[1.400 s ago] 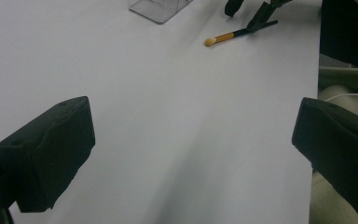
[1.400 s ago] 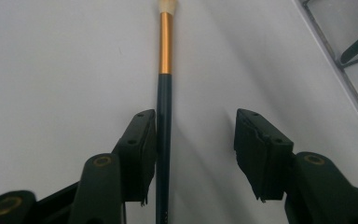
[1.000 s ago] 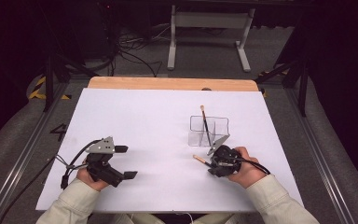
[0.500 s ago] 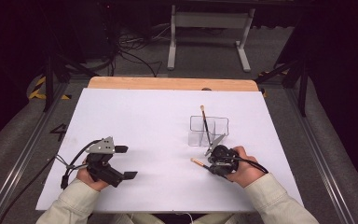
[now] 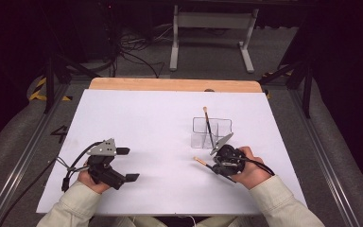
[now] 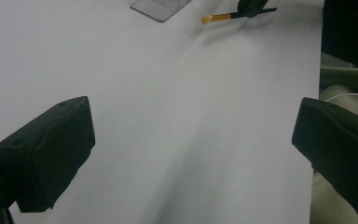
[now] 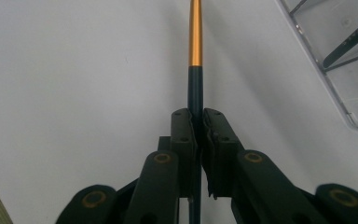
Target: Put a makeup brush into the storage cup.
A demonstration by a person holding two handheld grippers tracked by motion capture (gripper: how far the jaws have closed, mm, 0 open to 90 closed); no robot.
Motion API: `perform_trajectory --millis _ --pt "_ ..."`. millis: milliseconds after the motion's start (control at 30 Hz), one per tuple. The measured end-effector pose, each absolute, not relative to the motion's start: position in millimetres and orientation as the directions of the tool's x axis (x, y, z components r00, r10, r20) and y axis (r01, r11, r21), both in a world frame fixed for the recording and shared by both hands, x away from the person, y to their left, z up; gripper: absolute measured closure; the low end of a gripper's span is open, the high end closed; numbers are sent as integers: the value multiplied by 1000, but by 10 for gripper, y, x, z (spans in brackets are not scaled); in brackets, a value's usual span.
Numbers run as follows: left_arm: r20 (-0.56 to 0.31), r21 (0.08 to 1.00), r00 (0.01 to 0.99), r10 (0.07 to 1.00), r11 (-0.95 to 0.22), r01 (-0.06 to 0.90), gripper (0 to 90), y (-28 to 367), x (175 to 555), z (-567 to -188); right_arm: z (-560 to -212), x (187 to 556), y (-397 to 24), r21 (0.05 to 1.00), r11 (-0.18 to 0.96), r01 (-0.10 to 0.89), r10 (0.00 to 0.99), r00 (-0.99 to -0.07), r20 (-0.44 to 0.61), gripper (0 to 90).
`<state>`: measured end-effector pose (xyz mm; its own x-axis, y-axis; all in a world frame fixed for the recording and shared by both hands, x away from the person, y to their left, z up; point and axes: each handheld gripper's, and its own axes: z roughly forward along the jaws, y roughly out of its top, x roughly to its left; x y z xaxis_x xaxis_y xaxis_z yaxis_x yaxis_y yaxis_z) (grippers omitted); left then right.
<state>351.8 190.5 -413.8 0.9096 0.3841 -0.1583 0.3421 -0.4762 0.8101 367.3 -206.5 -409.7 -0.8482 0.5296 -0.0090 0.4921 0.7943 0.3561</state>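
Note:
My right gripper point(image 7: 198, 121) is shut on a slim brush point(image 7: 195, 42) with a black handle and a gold ferrule. The brush lies low over the white table and points left in the high view, where the brush point(image 5: 200, 162) sticks out of the right gripper point(image 5: 212, 165). Just behind it stands a clear organizer point(image 5: 211, 133) holding a second dark brush point(image 5: 207, 124) upright. My left gripper point(image 5: 127, 164) rests at the front left, open and holding nothing. In its own view the left gripper point(image 6: 191, 154) faces the held brush point(image 6: 219, 18) and the organizer point(image 6: 158, 7) across the bare sheet.
A white sheet point(image 5: 137, 123) covers the table, with a wooden strip point(image 5: 170, 84) along the far edge. The organizer wall point(image 7: 340, 56) lies close to the right of my right gripper. A metal stand point(image 5: 210, 19) and cables sit on the floor beyond.
The right gripper with the brush has edged slightly to the left. The left hand has stayed where it was.

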Motion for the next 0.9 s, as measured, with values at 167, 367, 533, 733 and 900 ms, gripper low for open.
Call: perform_trajectory --millis 167,367,533,733,900 --pt "-157 814 909 387 -470 341 0 1908 3515 -4137 -4006 3659 -2075 389 785 483 526 -850 -6 835" --pt "-157 817 909 386 -467 339 0 1906 3512 -4137 -3934 3642 -2085 417 776 472 526 -851 -15 835" --pt "-154 820 911 383 -465 334 0 1913 3510 -4133 -3835 3621 -2097 458 761 460 527 -849 -23 835" --pt "-155 825 910 384 -457 333 0 1917 3507 -4134 -3760 3600 -2112 503 745 439 521 -853 -28 835" --pt "-151 829 910 386 -451 329 0 1924 3505 -4129 -3709 3589 -2125 536 729 425 520 -853 -31 835"
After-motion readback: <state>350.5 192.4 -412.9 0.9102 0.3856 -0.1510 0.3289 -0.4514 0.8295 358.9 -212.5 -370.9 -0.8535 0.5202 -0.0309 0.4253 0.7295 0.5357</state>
